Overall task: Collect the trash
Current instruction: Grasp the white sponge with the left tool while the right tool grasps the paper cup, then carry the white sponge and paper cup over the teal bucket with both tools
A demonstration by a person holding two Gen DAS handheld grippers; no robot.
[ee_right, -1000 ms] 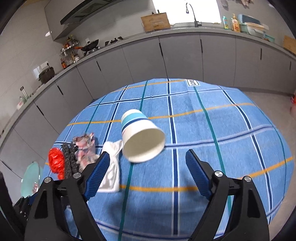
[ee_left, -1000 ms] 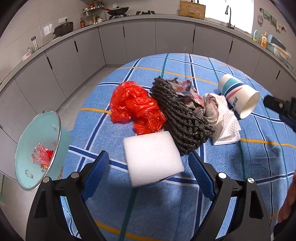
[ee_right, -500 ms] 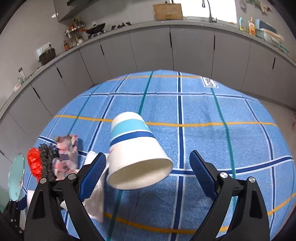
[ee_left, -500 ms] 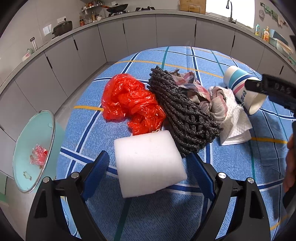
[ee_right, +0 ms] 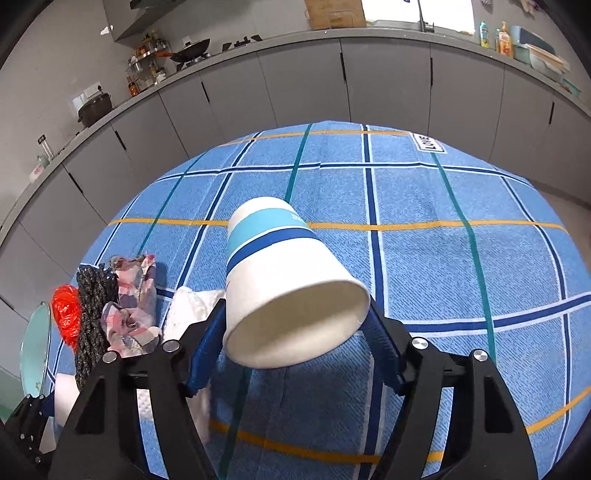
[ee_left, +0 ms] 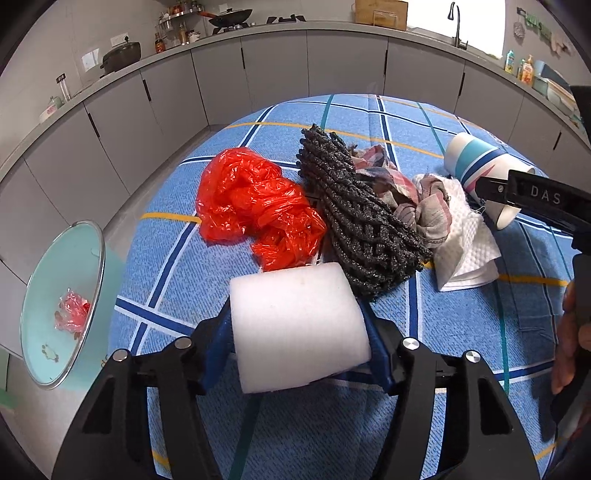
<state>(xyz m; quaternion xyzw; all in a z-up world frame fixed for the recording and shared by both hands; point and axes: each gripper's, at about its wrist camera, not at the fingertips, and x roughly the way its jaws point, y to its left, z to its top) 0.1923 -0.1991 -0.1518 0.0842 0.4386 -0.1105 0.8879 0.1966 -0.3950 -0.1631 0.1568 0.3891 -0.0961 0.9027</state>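
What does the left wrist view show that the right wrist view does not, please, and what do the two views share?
Only the left wrist view shows the left hand-held gripper closed on the white foam block, and red plastic scraps inside the teal bin.

Only the right wrist view shows the right hand-held gripper closed on the paper cup near its open rim, and the cloth's label at the table's far edge.

Both show the cup, red plastic bag, black mesh, plaid rag, white paper towel, bin and blue checked tablecloth.

Grey cabinets (ee_left: 280, 70) curve along the far wall. A wok (ee_left: 229, 15) sits far left on the surface above them, a faucet (ee_left: 455, 22) far right. A blue checked cloth (ee_right: 424, 236) covers the near surface.
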